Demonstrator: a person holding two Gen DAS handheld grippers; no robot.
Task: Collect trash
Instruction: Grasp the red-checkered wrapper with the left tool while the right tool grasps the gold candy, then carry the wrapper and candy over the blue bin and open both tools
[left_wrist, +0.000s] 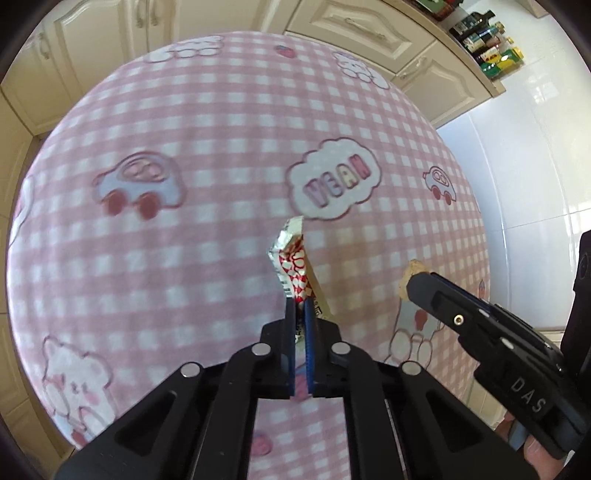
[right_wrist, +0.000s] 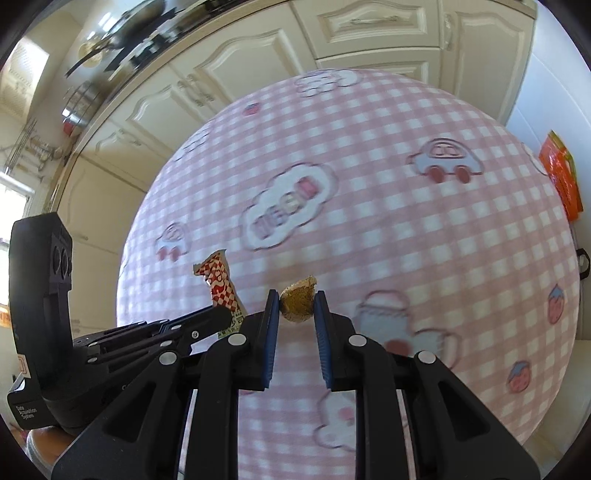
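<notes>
Left gripper (left_wrist: 301, 306), lower centre of the left wrist view: jaws pinched tight on a crumpled red-and-white patterned foil wrapper (left_wrist: 293, 264), which sticks up above the fingertips.

Right gripper (right_wrist: 295, 306), lower centre of the right wrist view: jaws partly closed, blue pads pressing both sides of a small brown crumbly food scrap (right_wrist: 297, 300).

Both sit over a round table under a pink-and-white checked cloth with cartoon cars and bears (left_wrist: 166, 240). Cream cabinet doors (right_wrist: 258, 66) along the top of the frame.

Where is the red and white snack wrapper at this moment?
The snack wrapper is clamped in the left gripper, above the pink checked tablecloth, left of the right gripper.
</notes>
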